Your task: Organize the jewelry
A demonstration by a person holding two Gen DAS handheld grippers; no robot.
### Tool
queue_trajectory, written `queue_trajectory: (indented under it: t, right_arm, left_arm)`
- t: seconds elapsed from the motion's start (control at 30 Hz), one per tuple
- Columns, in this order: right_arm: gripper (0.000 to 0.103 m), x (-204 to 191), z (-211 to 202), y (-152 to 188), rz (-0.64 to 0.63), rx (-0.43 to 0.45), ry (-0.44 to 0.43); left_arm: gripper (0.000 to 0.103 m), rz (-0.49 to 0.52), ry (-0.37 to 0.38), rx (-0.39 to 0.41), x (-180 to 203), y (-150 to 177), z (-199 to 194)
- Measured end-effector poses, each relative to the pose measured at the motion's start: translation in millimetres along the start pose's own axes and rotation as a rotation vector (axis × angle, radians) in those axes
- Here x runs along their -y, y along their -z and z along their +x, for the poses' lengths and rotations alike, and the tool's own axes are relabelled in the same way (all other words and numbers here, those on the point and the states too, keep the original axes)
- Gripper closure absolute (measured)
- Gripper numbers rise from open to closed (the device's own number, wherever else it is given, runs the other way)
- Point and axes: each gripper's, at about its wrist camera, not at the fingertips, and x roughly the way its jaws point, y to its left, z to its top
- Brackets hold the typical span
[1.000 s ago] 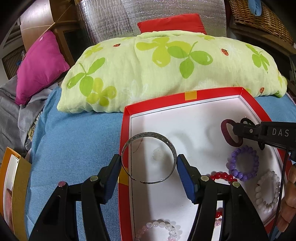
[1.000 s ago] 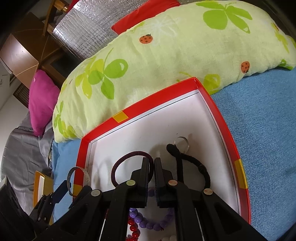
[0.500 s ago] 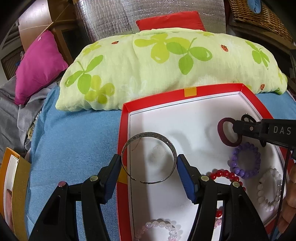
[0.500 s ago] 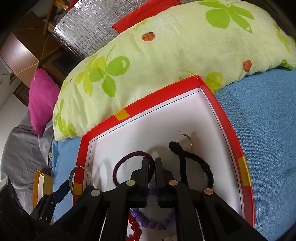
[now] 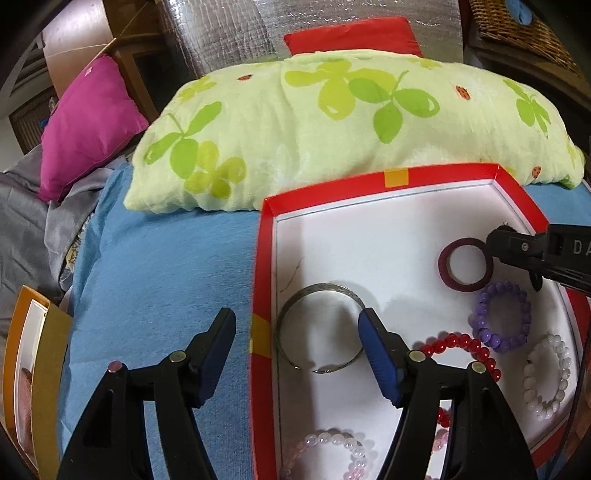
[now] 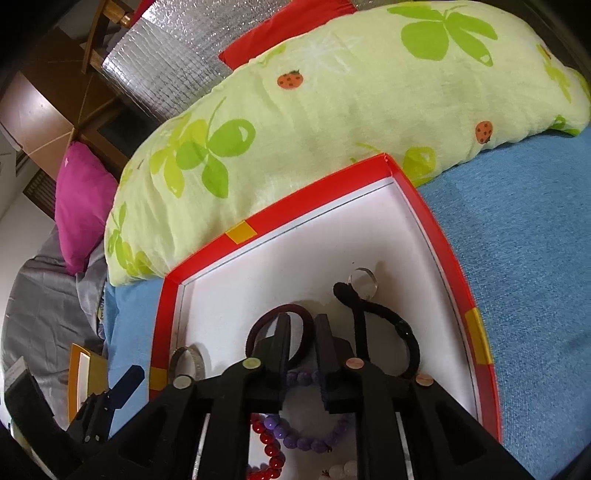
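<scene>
While a blue bedspread (image 5: pixel 159 266) covers most of the surface in both wrist views, a long light-green pillow (image 5: pixel 332 136) printed with clover leaves and ladybirds lies across its far side, touching the far rim of a red-edged tray (image 5: pixel 264 266) with a white floor. Behind the pillow stands a quilted silver panel (image 5: pixel 229 33) with a red cushion (image 5: pixel 351 37) leaning against it; a magenta cushion (image 5: pixel 85 122) sits to the left on grey cloth (image 5: pixel 26 229), beside brown wooden furniture (image 5: pixel 81 33), and a wicker basket (image 5: pixel 517 33) shows at the upper right. An orange and white box (image 5: pixel 29 354) lies at the bed's left edge.

Inside the tray, a thin silver bangle (image 5: pixel 321 330) lies flat near the left rim, and the left gripper (image 5: pixel 297 328) is spread wide, one finger over the bedspread outside the rim, the other at the bangle's right edge. A black hair tie (image 6: pixel 391 332) lies near the right rim, touching a small clear ring (image 6: pixel 364 282). The right gripper (image 6: pixel 301 330) has its fingers close together with a narrow gap between them, over the rim of a maroon hair tie (image 5: pixel 465 264); whether they pinch it cannot be told. A purple bead bracelet (image 5: pixel 500 319), a red bead bracelet (image 5: pixel 461 349), a white bead bracelet (image 5: pixel 546 376) and a pale pink bead bracelet (image 5: pixel 332 450) lie nearer the cameras
</scene>
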Motion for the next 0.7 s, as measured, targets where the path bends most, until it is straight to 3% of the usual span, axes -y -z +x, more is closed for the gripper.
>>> queue_trajectory:
  t: [0.3, 0.7]
  right_arm:
    - [0.084, -9.3, -32.7, 13.0, -0.065, 0.032, 0.01]
    - [0.084, -16.9, -91.1, 49.6, -0.21, 0.103, 0.087]
  left_arm:
    - [0.031, -0.019, 0.006, 0.037, 1.9, 7.3, -32.8]
    - [0.031, -0.075, 0.005, 0.075, -5.1, 36.3, -86.0]
